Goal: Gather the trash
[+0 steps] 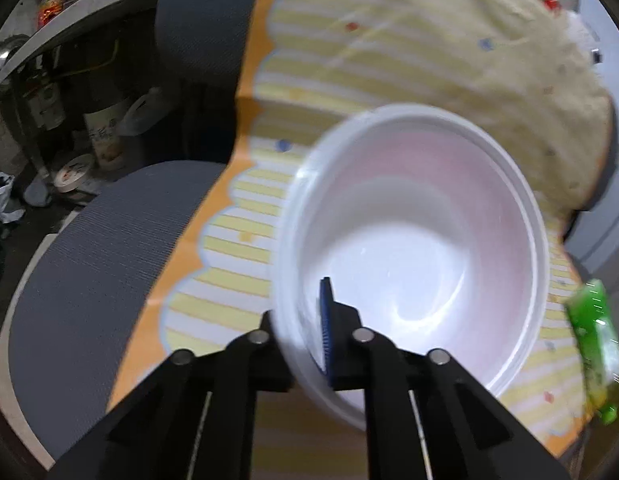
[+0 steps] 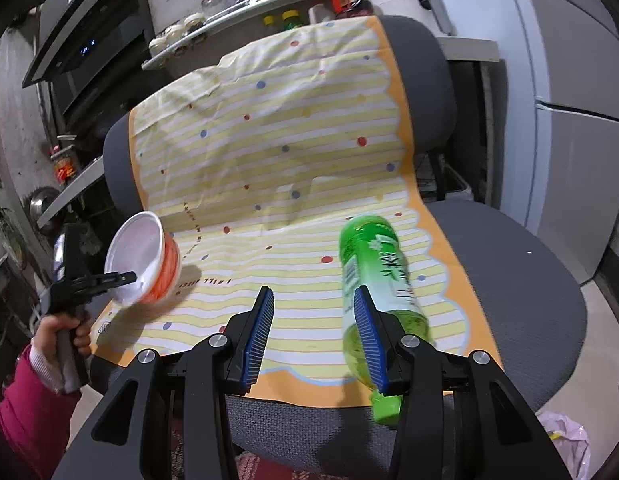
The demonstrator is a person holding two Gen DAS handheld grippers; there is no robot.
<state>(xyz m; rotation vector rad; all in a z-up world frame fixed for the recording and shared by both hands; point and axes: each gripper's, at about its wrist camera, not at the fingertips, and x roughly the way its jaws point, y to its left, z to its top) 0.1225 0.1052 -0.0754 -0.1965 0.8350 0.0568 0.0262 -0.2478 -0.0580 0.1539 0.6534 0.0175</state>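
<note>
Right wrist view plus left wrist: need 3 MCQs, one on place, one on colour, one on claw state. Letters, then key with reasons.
1. Where does the green bottle lie?
A. on the striped cloth over the chair seat
B. on the floor
C. inside the bowl

2. What colour is the outside of the bowl?
A. blue
B. orange
C. black

3. What state is the right claw in?
A. shut on the bottle
B. shut on the bowl
C. open, holding nothing

Key: 1 A, the bottle lies on its side on the cloth, by the right claw's outer finger. 2 B, the right wrist view shows an orange wall and white inside. 3 C, a clear gap shows between its blue pads; the left claw pinches the bowl's rim.
</note>
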